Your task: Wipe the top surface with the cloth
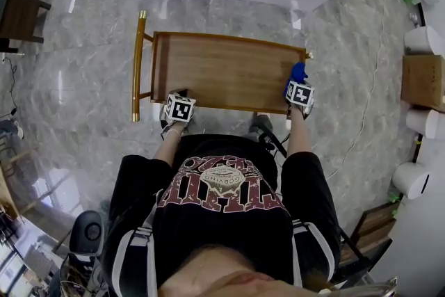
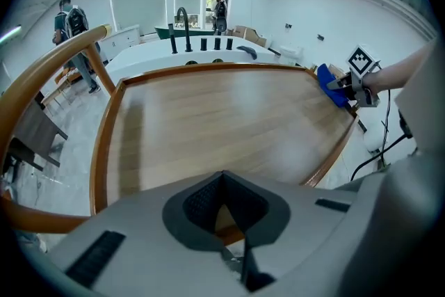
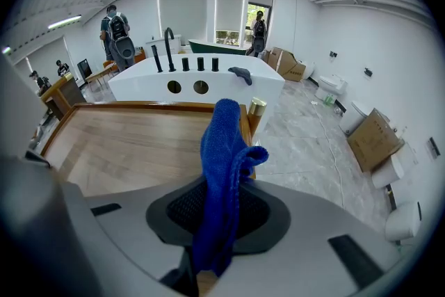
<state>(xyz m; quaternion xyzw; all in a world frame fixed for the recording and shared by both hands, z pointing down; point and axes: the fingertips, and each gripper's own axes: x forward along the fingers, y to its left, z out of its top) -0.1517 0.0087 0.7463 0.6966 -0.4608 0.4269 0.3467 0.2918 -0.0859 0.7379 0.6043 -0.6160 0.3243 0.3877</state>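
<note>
I have the right gripper [image 3: 221, 202] clamped on the blue cloth [image 3: 224, 149] at the near right corner of the wooden top [image 1: 222, 69]. My left gripper [image 2: 222, 184] has its jaws closed together, empty, at the near left edge.

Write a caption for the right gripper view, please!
Right tongs pinch a blue cloth at the right edge of the wooden cart top.

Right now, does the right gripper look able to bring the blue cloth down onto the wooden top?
Probably yes: the right gripper is shut on the blue cloth at the wooden top's near right corner, and the top looks bare, with nothing in the way.
</note>
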